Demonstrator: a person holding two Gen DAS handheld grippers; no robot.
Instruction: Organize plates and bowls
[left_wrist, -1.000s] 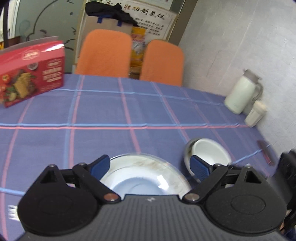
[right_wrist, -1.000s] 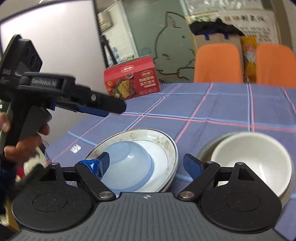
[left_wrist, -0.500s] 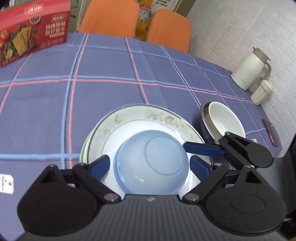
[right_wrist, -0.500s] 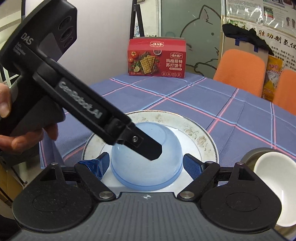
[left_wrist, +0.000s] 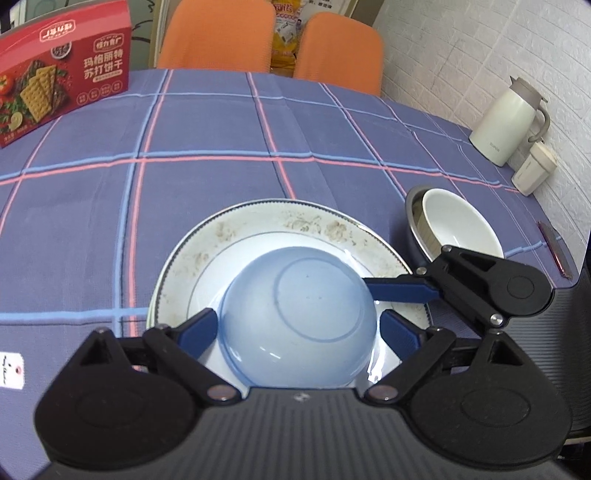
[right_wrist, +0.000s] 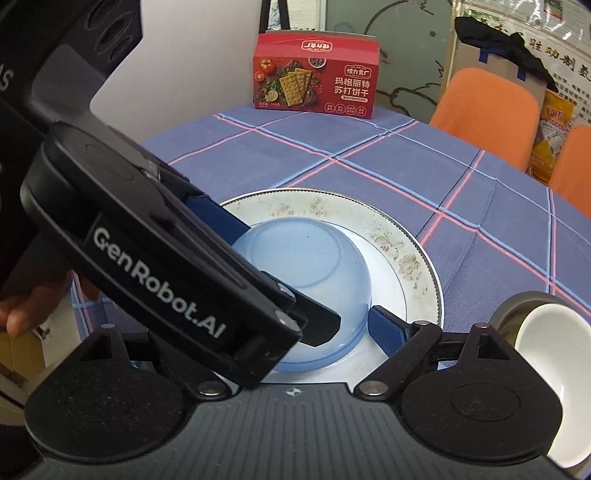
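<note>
Blue bowl (left_wrist: 297, 314) upside down on plate (left_wrist: 221, 240); left gripper (left_wrist: 299, 328) and right gripper (right_wrist: 255, 325) straddle it, jaws apart, prob. to lift w/o slipping.

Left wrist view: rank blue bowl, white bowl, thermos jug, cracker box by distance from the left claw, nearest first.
1. Blue bowl, upside down on the plate, between the left claw fingers.
2. White bowl, right, nested in a metal bowl.
3. Thermos jug, far right by the wall, and cracker box, far left: too close to call.
</note>
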